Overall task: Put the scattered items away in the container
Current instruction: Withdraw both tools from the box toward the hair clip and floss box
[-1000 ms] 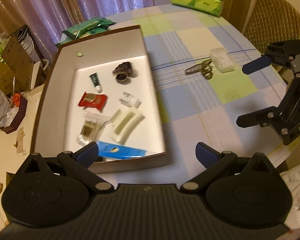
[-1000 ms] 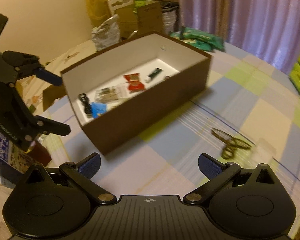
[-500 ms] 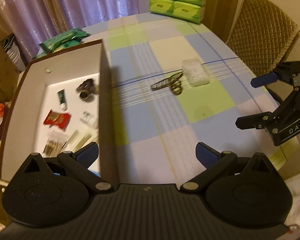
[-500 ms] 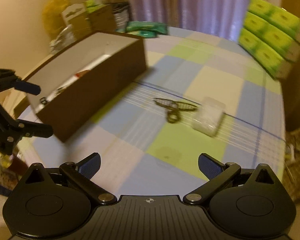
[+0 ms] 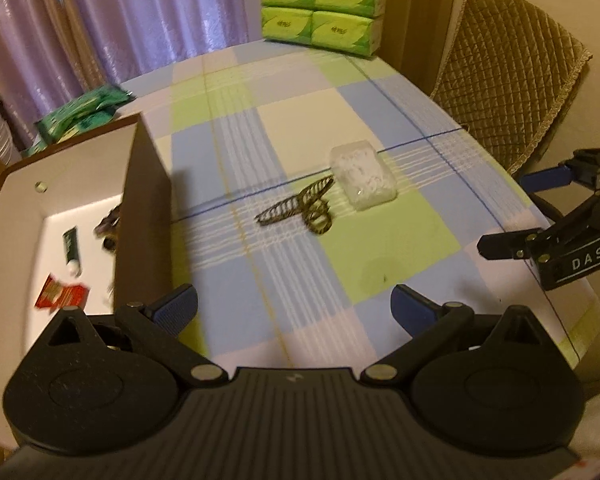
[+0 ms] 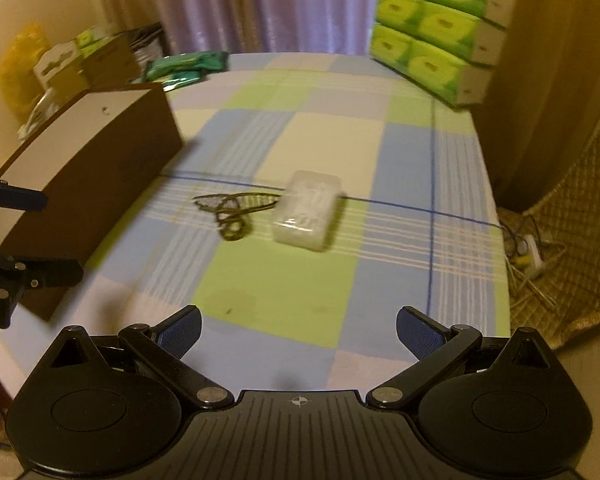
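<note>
A brown box (image 5: 144, 200) (image 6: 96, 168) with a white inside stands at the table's left and holds a small green tube (image 5: 71, 246), a red packet (image 5: 60, 294) and a dark item. Out on the checked cloth lie bronze scissors (image 5: 300, 208) (image 6: 232, 212) touching a clear plastic case (image 5: 362, 174) (image 6: 308, 210). My left gripper (image 5: 294, 310) is open and empty, short of the scissors. My right gripper (image 6: 298, 330) is open and empty too, nearer than the case. Each gripper shows at the edge of the other's view.
Green tissue packs (image 5: 320, 0) (image 6: 440, 28) are stacked at the table's far end. Green wrapped packets (image 5: 84, 114) lie behind the box. A quilted chair (image 5: 508, 76) stands by the right edge. Cartons and bags (image 6: 72, 68) crowd the far left.
Both views have swung right, away from the box and toward the scissors and clear case, which now sit near the centre. Both grippers stayed open.
</note>
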